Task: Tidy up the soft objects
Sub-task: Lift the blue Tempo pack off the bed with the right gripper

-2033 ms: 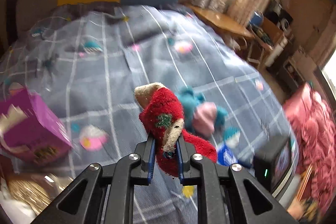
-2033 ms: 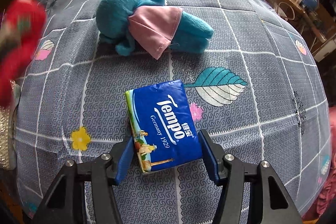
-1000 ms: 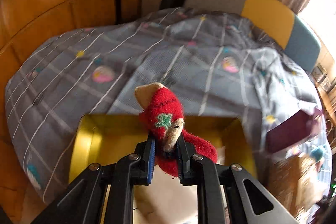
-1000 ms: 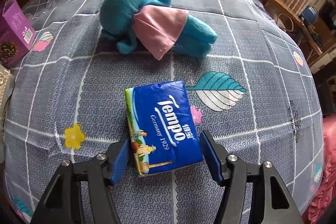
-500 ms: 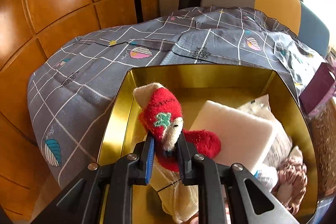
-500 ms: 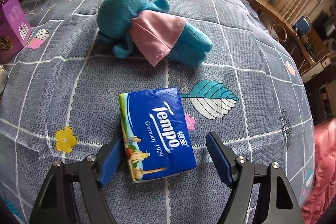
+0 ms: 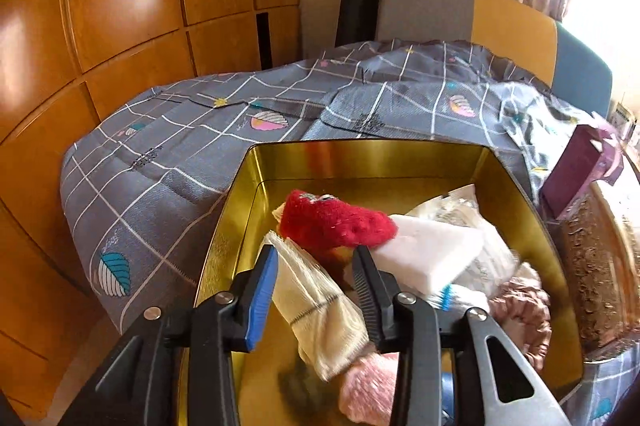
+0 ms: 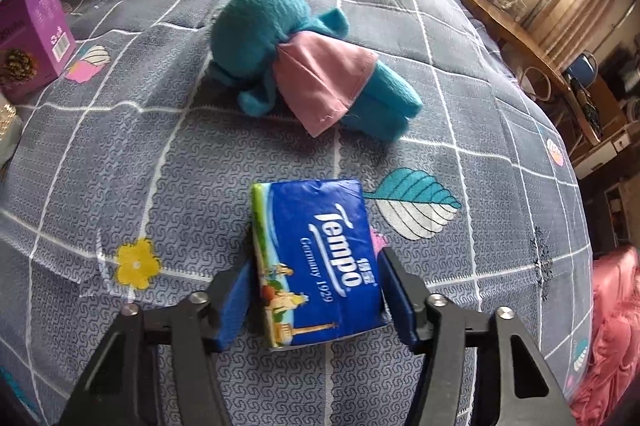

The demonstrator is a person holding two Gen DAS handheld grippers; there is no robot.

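A: Left tongs (image 7: 316, 274) just opened, red sock (image 7: 336, 224) dropped in gold tin (image 7: 240, 210).
B: Right tongs (image 8: 316, 300) closing around tissue pack (image 8: 316, 262) on bed; slick wrap, shallow bite, may slip.

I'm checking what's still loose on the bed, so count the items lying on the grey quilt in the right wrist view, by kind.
Teal plush toy in a pink dress: 1
Blue Tempo tissue pack: 1
Purple cardboard box: 1
Total: 3
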